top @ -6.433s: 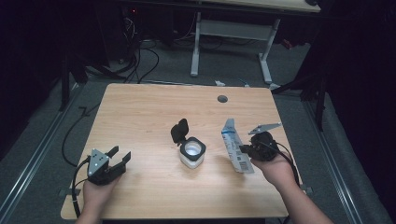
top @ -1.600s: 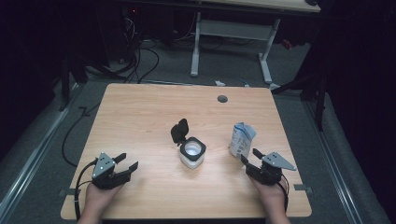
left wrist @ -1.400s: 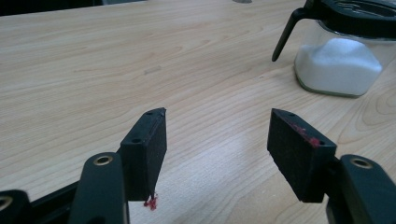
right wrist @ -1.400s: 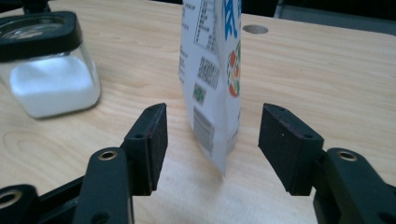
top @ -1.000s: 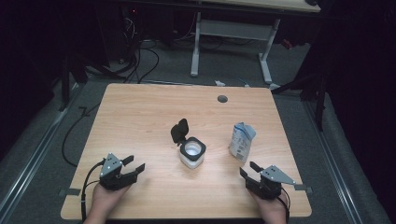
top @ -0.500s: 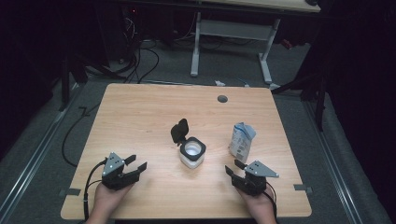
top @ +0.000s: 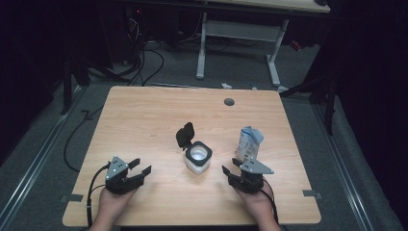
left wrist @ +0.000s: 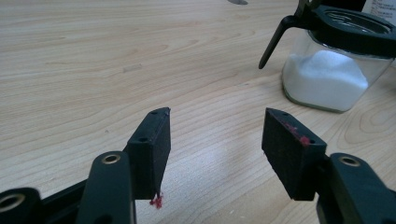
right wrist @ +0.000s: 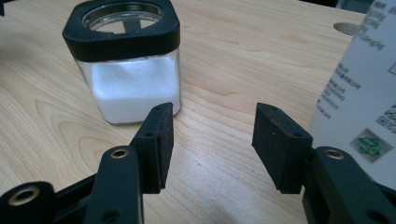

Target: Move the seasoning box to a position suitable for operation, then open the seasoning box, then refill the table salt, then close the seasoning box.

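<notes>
Glass jar mid-worktop, lid flipped open, half full of white powder; paper packet stands right. Left hand-held gripper and right hand-held gripper both released, empty.

Jar between two grippers — left, right — both gaping.

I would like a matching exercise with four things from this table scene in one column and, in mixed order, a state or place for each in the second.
Column one:
1. jar
2. paper packet
3. left claw
4. round hole

Column two:
A. jaws open, nothing between them
B. lid flipped open, white powder inside
C. in the far part of the table top
D. stands upright to the right of the jar

Pairs: 1-B, 2-D, 3-A, 4-C
</notes>
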A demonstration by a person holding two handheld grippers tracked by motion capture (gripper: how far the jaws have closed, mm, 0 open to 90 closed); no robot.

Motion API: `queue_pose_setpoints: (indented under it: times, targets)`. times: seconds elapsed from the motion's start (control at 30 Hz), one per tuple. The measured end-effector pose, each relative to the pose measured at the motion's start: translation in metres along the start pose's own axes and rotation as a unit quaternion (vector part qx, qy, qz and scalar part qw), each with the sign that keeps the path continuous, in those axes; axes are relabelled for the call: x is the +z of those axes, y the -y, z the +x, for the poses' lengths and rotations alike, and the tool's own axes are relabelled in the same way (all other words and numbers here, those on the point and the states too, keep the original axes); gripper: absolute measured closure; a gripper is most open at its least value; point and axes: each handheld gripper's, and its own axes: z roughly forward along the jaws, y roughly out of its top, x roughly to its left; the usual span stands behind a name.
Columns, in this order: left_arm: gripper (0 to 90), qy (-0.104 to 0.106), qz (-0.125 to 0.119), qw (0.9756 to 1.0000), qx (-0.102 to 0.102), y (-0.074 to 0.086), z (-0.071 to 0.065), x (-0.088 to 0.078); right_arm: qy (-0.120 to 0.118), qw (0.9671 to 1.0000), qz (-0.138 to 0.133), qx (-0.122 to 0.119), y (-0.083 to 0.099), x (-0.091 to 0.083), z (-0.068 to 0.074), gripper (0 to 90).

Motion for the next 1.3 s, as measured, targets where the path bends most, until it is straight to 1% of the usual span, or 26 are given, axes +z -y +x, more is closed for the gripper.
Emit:
queue_pose_setpoints:
  times: [0.1,0.17,0.27,0.3,0.37,0.43,0.5,0.57,0.63,0.77,0.83,0.9,1.03,1.13,1.2,1.3]
  targets:
    - [42.7,-0.006,-0.001,1.0,0.005,-0.003,-0.003,0.002,0.002,1.0,0.001,-0.008,0.001,0.004,0.002,48.5]
    - [42.8,-0.011,-0.002,0.9999,0.008,-0.005,-0.004,0.004,0.001,1.0,-0.001,-0.007,0.002,0.005,0.002,48.5]
    - [43.1,-0.014,0.004,0.9999,0.007,-0.008,-0.006,0.01,0.002,1.0,-0.001,-0.009,0.002,0.005,0.002,49.5]
    - [44.5,-0.02,0.005,0.9997,0.012,-0.01,-0.008,0.012,0.0,0.9999,-0.001,-0.01,0.003,0.005,0.002,50.0]
    - [46.0,-0.02,0.004,0.9998,0.008,-0.012,-0.009,0.016,0.001,0.9999,-0.002,-0.011,0.005,0.004,0.004,51.0]
    - [47.7,-0.021,0.008,0.9997,0.004,-0.016,-0.01,0.022,-0.005,1.0,-0.002,-0.008,0.007,0.004,0.004,51.4]
    - [50.4,-0.025,0.007,0.9996,0.004,-0.02,-0.013,0.027,-0.006,0.9999,0.0,-0.01,0.007,0.003,0.005,52.0]
    - [55.3,-0.021,0.005,0.9998,0.002,-0.025,-0.016,0.031,-0.008,0.9999,-0.001,-0.006,0.008,0.002,0.005,52.7]
    - [60.8,-0.021,0.005,0.9997,0.006,-0.03,-0.019,0.035,-0.011,0.9999,0.0,-0.004,0.01,0.002,0.005,54.0]
    - [66.2,-0.016,0.003,0.9998,0.007,-0.04,-0.026,0.043,-0.016,0.9998,0.008,-0.005,0.013,0.005,0.007,56.1]
    - [70.4,-0.016,-0.002,0.9999,0.005,-0.047,-0.028,0.048,-0.02,0.9997,0.008,-0.01,0.013,0.006,0.01,58.1]
    - [74.0,-0.016,-0.001,0.9999,0.004,-0.052,-0.03,0.053,-0.02,0.9996,0.011,-0.013,0.013,0.007,0.012,60.5]
    - [80.8,-0.011,-0.001,0.9999,0.002,-0.062,-0.034,0.061,-0.022,0.9996,0.011,-0.014,0.011,0.009,0.015,63.5]
    - [84.9,-0.006,-0.005,1.0,0.002,-0.068,-0.038,0.066,-0.024,0.9995,0.014,-0.013,0.01,0.011,0.015,67.0]
    - [88.1,-0.003,-0.01,0.9999,0.004,-0.073,-0.04,0.068,-0.024,0.9994,0.02,-0.016,0.009,0.013,0.015,70.9]
    - [89.8,0.003,-0.016,0.9999,0.006,-0.082,-0.043,0.07,-0.023,0.9993,0.024,-0.014,0.008,0.016,0.015,80.6]
